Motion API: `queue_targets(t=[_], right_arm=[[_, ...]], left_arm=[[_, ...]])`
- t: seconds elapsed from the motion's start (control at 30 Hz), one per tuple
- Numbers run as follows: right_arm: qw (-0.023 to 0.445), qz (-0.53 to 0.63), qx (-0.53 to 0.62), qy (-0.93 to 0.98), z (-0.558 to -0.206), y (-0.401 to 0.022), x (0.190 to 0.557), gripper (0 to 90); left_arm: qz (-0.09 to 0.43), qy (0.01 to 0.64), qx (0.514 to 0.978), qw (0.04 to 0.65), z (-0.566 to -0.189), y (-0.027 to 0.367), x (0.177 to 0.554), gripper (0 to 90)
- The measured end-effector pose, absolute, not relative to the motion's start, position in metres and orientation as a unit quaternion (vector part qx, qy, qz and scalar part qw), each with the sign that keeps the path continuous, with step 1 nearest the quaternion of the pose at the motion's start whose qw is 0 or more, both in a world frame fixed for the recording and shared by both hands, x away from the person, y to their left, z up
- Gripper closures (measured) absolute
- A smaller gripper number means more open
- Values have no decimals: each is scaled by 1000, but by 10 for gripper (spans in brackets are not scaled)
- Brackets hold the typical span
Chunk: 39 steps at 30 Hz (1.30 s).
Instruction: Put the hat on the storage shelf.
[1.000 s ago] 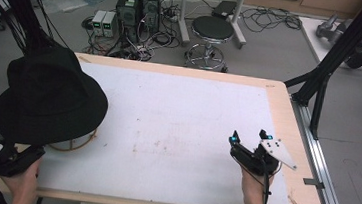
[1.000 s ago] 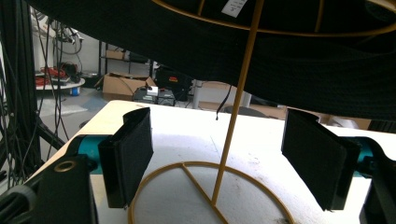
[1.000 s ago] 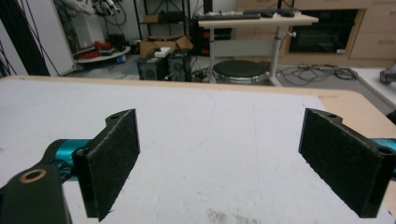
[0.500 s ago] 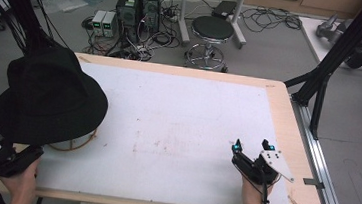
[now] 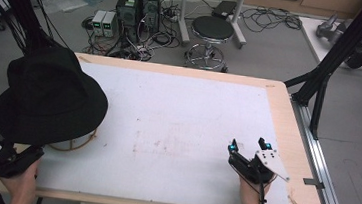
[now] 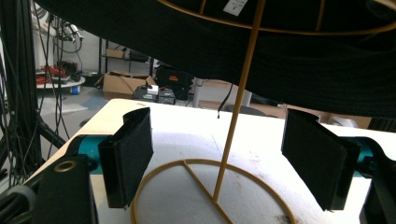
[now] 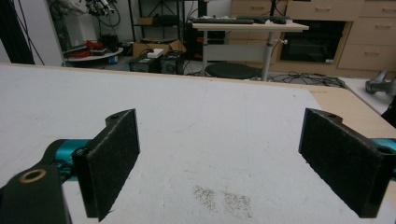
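A black wide-brimmed hat (image 5: 51,94) sits on a gold wire stand (image 5: 73,143) at the left end of the white table (image 5: 177,117). My left gripper (image 5: 33,154) is at the near left corner, just under the brim. In the left gripper view it (image 6: 223,161) is open, with the stand's thin pole (image 6: 238,102) and base ring (image 6: 187,168) between the jaws but untouched, and the hat's underside (image 6: 289,60) above. My right gripper (image 5: 247,144) rests open near the front right; its pads (image 7: 112,158) have only bare table between them.
Wooden border (image 5: 293,138) frames the white top. Black frame struts (image 5: 320,90) rise at the right, and a metal rail (image 5: 323,166) runs along that side. A stool (image 5: 212,29) and electronics with cables (image 5: 138,7) stand on the floor beyond the far edge.
The right gripper has drawn back a little toward the near edge, still open. The left gripper and the hat have stayed put.
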State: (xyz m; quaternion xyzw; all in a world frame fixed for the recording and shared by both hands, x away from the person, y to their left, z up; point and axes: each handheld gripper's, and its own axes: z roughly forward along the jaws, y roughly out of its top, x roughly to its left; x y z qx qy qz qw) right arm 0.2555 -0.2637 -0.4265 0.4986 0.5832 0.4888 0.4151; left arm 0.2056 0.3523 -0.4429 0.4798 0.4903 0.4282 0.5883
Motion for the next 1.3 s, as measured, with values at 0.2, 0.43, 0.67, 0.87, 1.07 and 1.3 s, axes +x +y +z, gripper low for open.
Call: queue_targets(t=[0.2,0.43,0.67,0.87,1.07,1.3], right_arm=[[416,489,501,580,-427,-267,255,116],[413,489,504,580,-427,-268,255,116],[411,489,503,581,-427,-268,256,116],[407,487,508,583,-429,-268,257,116],[404,487,508,585,-430,-268,256,116],[400,485,510,587,-431,-268,257,116]], left_arm=[[426,490,479,591,-443,351,207,252],[424,492,480,590,-443,352,209,252],[425,495,476,590,-443,354,207,252],[423,497,475,591,-444,355,207,252],[421,497,475,591,-444,355,207,252],[421,499,472,592,-444,356,207,252]])
